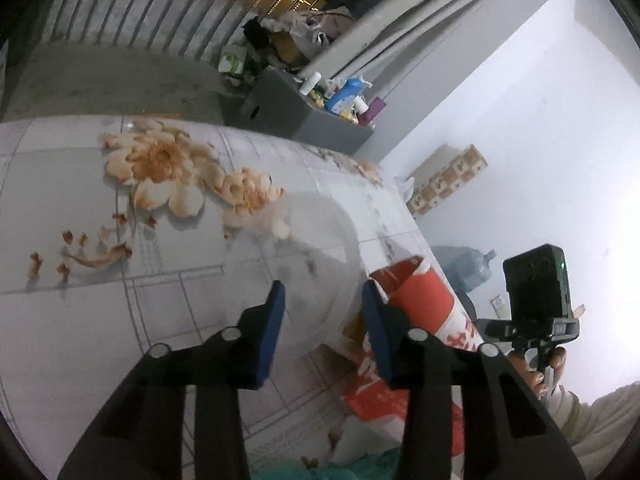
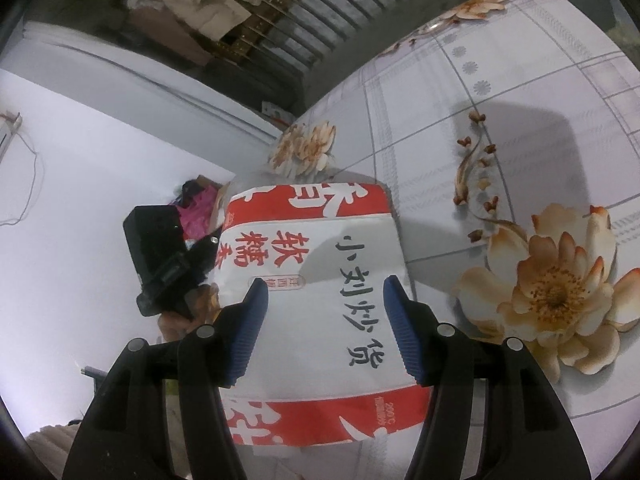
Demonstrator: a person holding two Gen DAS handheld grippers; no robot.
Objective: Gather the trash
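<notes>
Early stage: nothing collected yet, both tongs empty.
Our right tongs stand open astride the red-and-white paper bag, which lies flat on the counter at its edge; no contact visible. Our left tongs are open beside the bag, over a clear plastic container. Counter edge runs just past the bag; wide open surface on the flower-print side.

In the left wrist view, the left gripper is covering much of the red-and-white paper bag, and a teal thing is running off the bottom edge, too cut off to identify. In the right wrist view, the bag's lower end is disappearing behind the right gripper, whose fingers are hiding whether they are touching it.
</notes>
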